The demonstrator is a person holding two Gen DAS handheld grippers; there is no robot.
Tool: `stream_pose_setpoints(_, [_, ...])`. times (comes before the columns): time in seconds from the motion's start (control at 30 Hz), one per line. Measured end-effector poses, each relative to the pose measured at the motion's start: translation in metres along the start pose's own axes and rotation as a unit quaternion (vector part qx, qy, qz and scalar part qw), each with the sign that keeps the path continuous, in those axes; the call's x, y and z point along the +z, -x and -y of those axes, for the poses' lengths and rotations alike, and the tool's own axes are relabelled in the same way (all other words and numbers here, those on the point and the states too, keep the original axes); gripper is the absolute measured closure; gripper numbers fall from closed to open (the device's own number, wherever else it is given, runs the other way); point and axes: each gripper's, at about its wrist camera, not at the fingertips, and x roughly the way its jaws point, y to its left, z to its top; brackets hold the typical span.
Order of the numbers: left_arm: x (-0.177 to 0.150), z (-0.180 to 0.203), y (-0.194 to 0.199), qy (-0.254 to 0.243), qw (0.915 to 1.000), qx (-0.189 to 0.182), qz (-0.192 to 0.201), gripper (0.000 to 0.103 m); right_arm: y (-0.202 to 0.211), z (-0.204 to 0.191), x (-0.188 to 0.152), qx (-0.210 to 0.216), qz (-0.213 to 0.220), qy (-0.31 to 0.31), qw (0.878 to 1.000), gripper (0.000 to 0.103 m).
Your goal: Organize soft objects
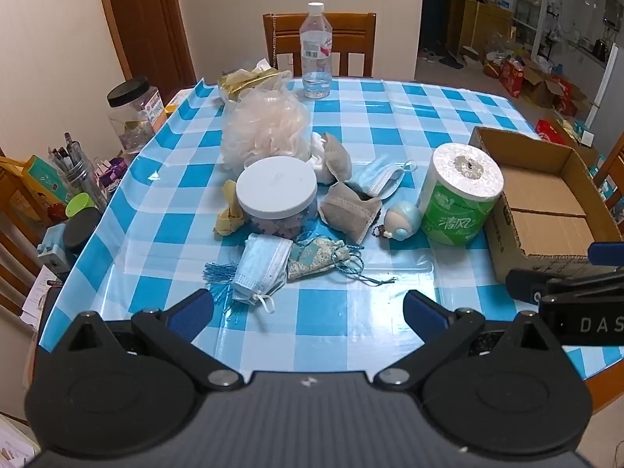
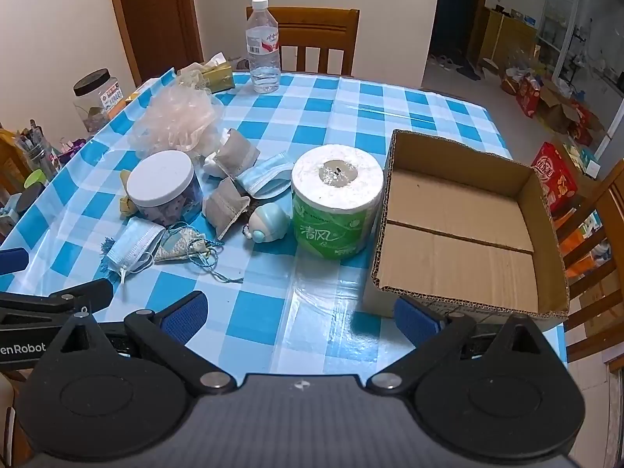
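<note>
Soft things lie in a heap mid-table: a pale bath pouf (image 1: 265,128) (image 2: 175,121), two grey sachets (image 1: 351,208) (image 2: 225,204), two blue face masks (image 1: 259,267) (image 2: 132,247), a patterned drawstring pouch (image 1: 318,257) (image 2: 181,247) and a green-wrapped toilet roll (image 1: 460,191) (image 2: 335,199). An empty cardboard box (image 1: 546,202) (image 2: 460,226) stands at the right. My left gripper (image 1: 308,314) is open and empty above the near table edge, short of the masks. My right gripper (image 2: 300,312) is open and empty, near the box's front corner.
A white-lidded jar (image 1: 277,191) (image 2: 162,187), a small round blue toy (image 1: 401,218) (image 2: 269,220), a water bottle (image 1: 316,50) (image 2: 263,46) and a yellow packet (image 1: 245,78) share the checked tablecloth (image 1: 351,312). Chairs stand behind and at right; a cluttered shelf is left.
</note>
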Motion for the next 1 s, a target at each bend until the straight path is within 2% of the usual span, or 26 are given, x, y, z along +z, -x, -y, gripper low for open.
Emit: stream_pose_setpoints(1.0, [0.005,0.009,0.012,0.006,0.9999,0.016,0.004,0.001,0.004,0.009,0.001,0.016,0.011,0.013,1.0,0.0])
